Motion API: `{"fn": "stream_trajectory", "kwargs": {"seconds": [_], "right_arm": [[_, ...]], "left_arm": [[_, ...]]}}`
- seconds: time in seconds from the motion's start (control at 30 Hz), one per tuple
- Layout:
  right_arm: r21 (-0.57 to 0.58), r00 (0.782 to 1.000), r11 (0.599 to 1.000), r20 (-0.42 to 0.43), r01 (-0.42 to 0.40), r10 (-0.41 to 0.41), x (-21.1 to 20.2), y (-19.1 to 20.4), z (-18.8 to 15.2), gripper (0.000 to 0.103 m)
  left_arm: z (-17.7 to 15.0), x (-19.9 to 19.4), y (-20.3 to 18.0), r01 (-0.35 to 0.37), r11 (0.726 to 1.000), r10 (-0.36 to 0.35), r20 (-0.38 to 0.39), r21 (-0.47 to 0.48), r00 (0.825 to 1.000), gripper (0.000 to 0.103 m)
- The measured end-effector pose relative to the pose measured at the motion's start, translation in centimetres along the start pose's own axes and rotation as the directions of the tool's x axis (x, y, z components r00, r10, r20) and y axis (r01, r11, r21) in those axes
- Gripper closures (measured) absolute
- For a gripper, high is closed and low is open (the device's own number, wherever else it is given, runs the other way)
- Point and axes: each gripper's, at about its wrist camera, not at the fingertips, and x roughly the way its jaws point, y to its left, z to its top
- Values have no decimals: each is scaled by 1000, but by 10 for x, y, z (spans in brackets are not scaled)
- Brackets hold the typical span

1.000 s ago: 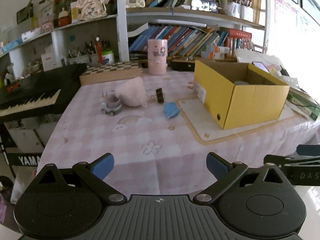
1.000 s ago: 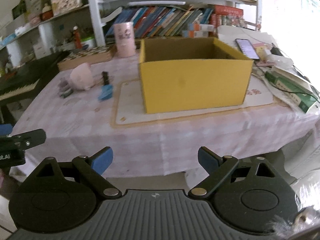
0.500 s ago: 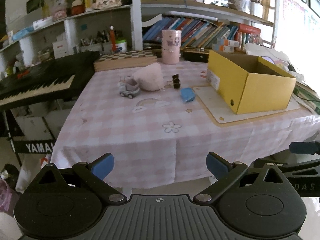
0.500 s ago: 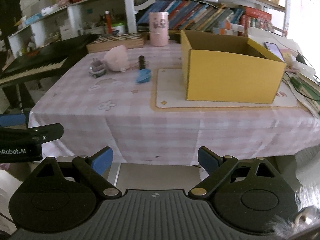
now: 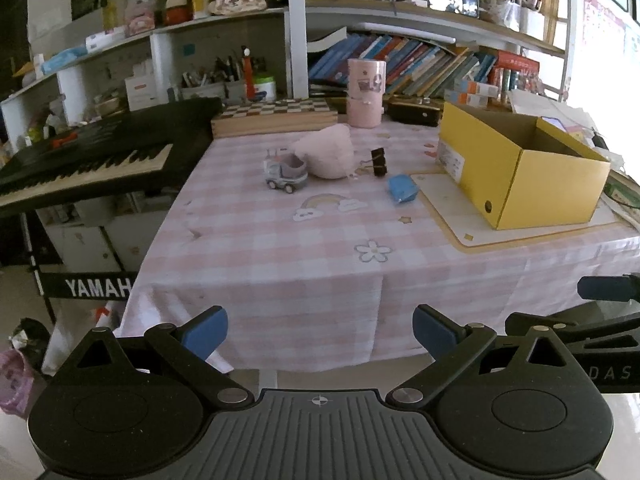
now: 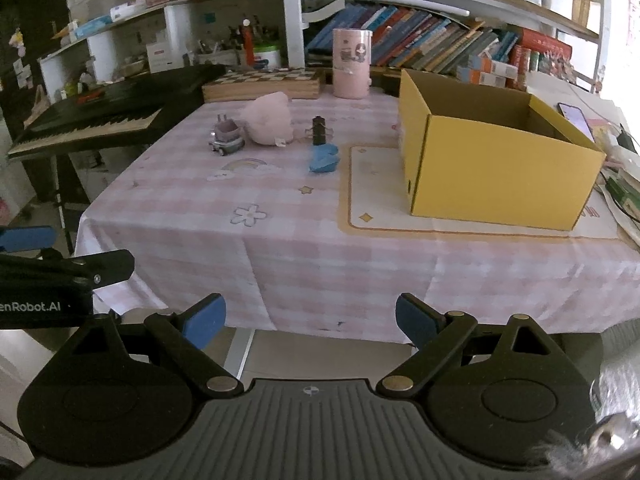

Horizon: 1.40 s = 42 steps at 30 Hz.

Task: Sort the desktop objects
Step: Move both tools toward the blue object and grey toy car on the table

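A pink checked table [image 5: 280, 248] [image 6: 320, 240] carries a grey toy truck [image 5: 285, 171] [image 6: 226, 138], a pink plush [image 5: 328, 153] [image 6: 267, 118], a black binder clip [image 5: 379, 161] [image 6: 319, 130] and a small blue object [image 5: 402, 188] [image 6: 324, 159]. An open yellow box [image 5: 520, 168] [image 6: 492, 160] stands on a cream mat [image 5: 460, 216] [image 6: 372, 188] at the right. My left gripper [image 5: 320, 332] is open and held off the table's front edge, nothing between its fingers. My right gripper [image 6: 310, 320] is likewise open and empty, in front of the table.
A black keyboard [image 5: 80, 160] [image 6: 108, 116] stands left of the table. At the back are a chessboard box [image 5: 276, 118] [image 6: 264, 82], a pink tin [image 5: 366, 98] [image 6: 352, 68] and bookshelves. A phone [image 6: 574, 114] and books lie right of the box.
Both grippers have drawn back from the table; the table and its objects look smaller and farther. The right view has swung left, so the box sits further right. Both stayed open.
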Motion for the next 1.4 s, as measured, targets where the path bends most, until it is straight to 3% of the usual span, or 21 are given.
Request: {"fn": "stream_trajectory", "kwargs": {"seconds": [0.87, 1.4], "right_arm": [[-72, 1000, 997, 9, -16, 17, 17, 38, 19, 11], [-93, 999, 995, -28, -40, 37, 57, 36, 38, 12]], "left_arm": [[9, 8, 35, -11, 1000, 12, 31, -29, 999, 3], [26, 44, 39, -24, 999, 24, -2, -28, 1000, 3]]}}
